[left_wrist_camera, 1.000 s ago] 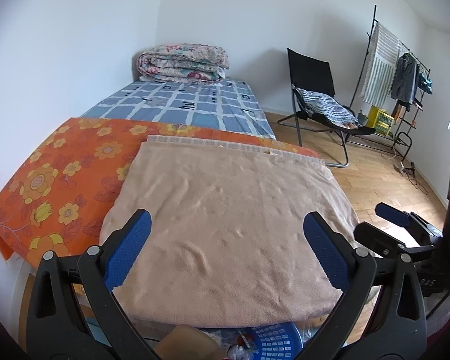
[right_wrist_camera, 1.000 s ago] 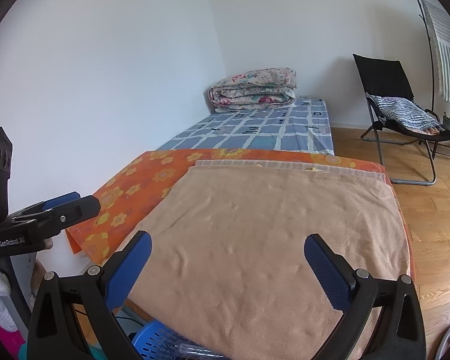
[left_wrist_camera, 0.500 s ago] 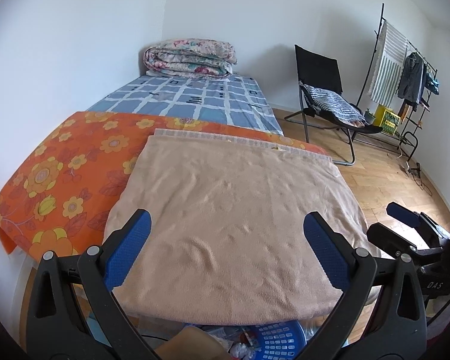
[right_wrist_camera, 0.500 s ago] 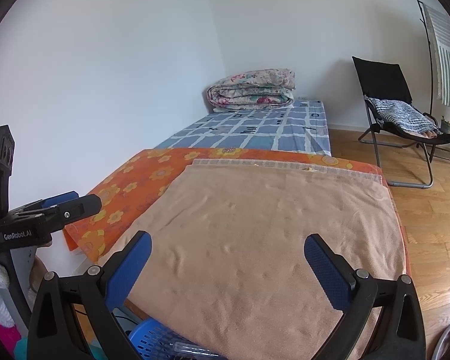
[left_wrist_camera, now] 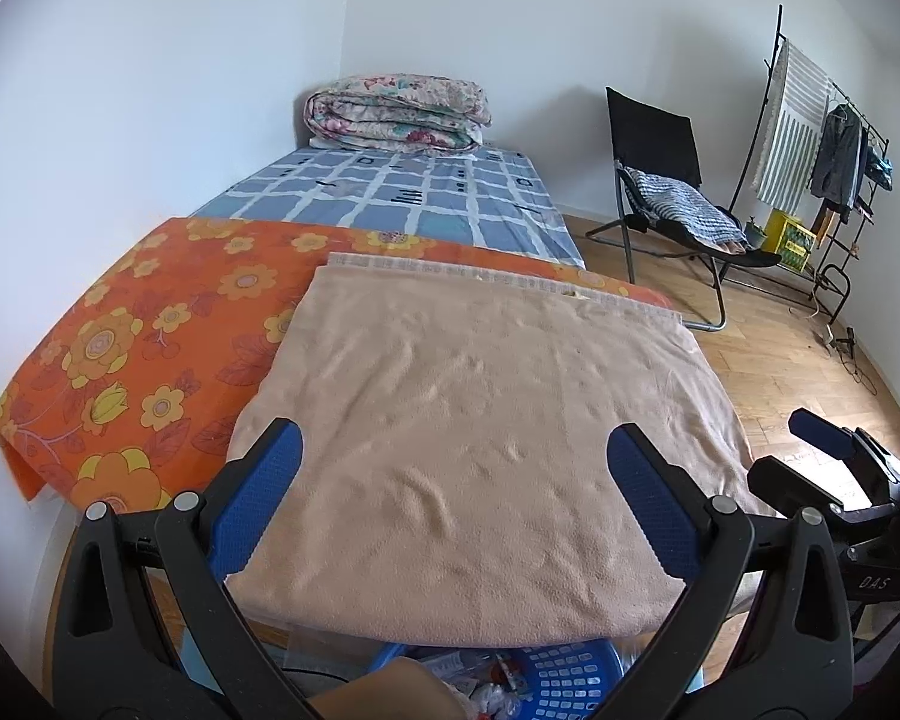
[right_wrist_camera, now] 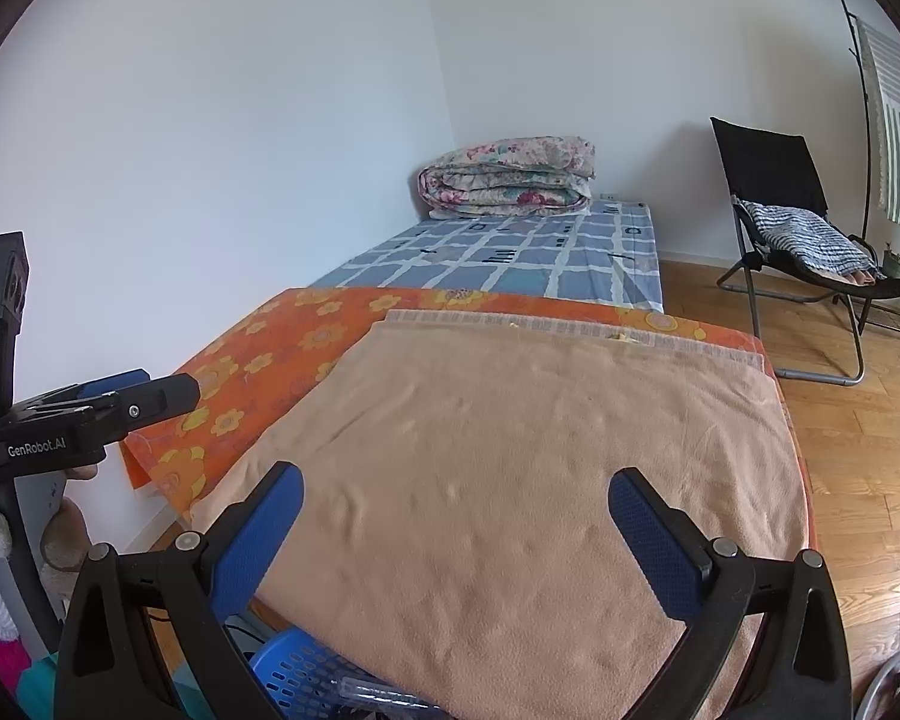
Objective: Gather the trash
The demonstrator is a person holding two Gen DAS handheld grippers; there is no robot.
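One tan blanket (left_wrist_camera: 468, 450), spread over near end of bed (left_wrist_camera: 426, 198). One orange floral sheet (left_wrist_camera: 150, 336) beneath, reaching bed's left edge. One folded floral quilt (left_wrist_camera: 396, 114) at bed's far end, by wall corner. One blue basket (left_wrist_camera: 561, 675) below bed's near edge, trash (left_wrist_camera: 498, 693) inside, pieces too jumbled to count. One black folding chair (left_wrist_camera: 660, 180) on floor, one striped cloth (left_wrist_camera: 684, 210) on seat. One clothes rack (left_wrist_camera: 834, 138) at right wall. Two grippers: left gripper (left_wrist_camera: 450, 492), right gripper (right_wrist_camera: 456, 528), both spread wide.
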